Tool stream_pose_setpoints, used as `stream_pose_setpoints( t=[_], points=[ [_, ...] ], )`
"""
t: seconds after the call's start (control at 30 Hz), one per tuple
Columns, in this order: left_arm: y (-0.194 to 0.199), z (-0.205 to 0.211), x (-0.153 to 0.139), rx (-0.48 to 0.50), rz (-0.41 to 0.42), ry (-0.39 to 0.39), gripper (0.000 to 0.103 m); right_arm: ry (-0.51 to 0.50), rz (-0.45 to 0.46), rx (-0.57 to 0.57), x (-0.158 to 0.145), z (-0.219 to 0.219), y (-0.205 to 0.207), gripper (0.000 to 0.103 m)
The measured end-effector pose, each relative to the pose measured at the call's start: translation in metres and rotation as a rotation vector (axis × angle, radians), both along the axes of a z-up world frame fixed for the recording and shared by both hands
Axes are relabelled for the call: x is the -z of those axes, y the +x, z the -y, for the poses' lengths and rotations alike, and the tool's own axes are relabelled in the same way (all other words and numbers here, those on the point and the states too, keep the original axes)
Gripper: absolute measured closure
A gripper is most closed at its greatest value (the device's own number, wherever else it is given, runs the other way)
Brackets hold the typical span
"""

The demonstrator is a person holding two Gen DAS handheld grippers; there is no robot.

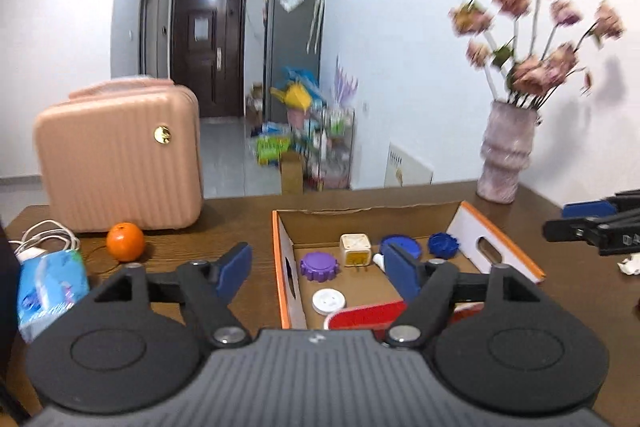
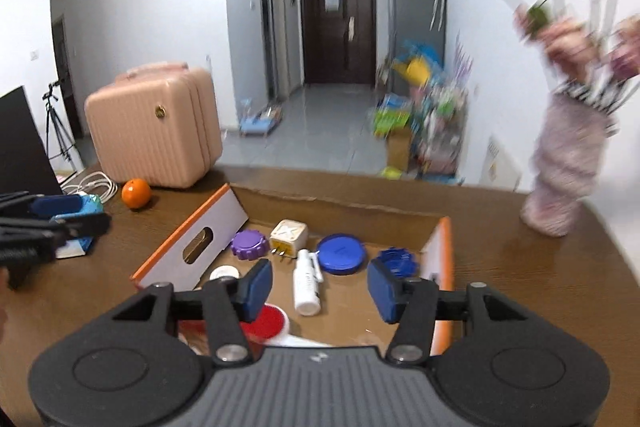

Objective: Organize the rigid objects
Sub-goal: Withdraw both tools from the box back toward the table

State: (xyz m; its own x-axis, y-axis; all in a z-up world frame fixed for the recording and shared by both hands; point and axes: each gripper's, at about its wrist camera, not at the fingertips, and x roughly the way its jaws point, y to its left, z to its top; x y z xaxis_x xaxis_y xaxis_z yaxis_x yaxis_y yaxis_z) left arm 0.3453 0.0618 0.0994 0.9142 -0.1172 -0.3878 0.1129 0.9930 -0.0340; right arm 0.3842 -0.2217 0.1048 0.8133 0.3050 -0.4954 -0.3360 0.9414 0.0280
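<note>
An open cardboard box (image 1: 496, 247) (image 2: 192, 239) with orange-edged flaps sits on the brown table. Inside lie a purple cap (image 1: 319, 265) (image 2: 250, 245), a cream cube charger (image 1: 355, 249) (image 2: 289, 235), a round blue lid (image 1: 402, 245) (image 2: 341, 253), a ridged blue cap (image 1: 443, 245) (image 2: 396, 261), a white cap (image 1: 329, 301) (image 2: 225, 273), a white bottle (image 2: 306, 283) and a red lid (image 1: 364, 315) (image 2: 266, 321). My left gripper (image 1: 318, 273) is open and empty above the box's left wall. My right gripper (image 2: 320, 289) is open and empty above the box.
A pink suitcase (image 1: 120, 155) (image 2: 154, 131), an orange (image 1: 125, 241) (image 2: 136, 193), a blue tissue pack (image 1: 52, 287) and white cable (image 1: 44, 237) lie left of the box. A vase with flowers (image 1: 506, 155) (image 2: 564, 167) stands at the back right. Crumpled paper (image 1: 630, 263) lies right.
</note>
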Motion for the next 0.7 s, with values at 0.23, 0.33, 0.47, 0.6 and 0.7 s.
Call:
stream_pose_setpoints(
  t=[0.23,0.33,0.47,0.6,0.7],
  points=[
    [-0.105,0.008,0.040,-0.032,0.059,-0.028,0.018,0.008,0.123,-0.007,0.040,0.012,-0.123,0.043],
    [-0.139,0.015,0.064,-0.040,0.041,-0.005,0.018,0.024,0.107,0.018,0.063,0.015,-0.155,0.042],
    [-0.174,0.017,0.082,-0.012,0.018,-0.054,0.014,0.063,0.076,0.034,0.084,0.019,-0.187,0.042],
    [-0.198,0.019,0.092,-0.016,0.018,-0.037,0.012,0.076,0.047,0.048,0.101,0.021,-0.213,0.041],
    [-0.206,0.021,0.099,-0.016,0.002,-0.056,0.012,0.079,0.021,0.036,0.113,0.018,-0.230,0.041]
  ],
)
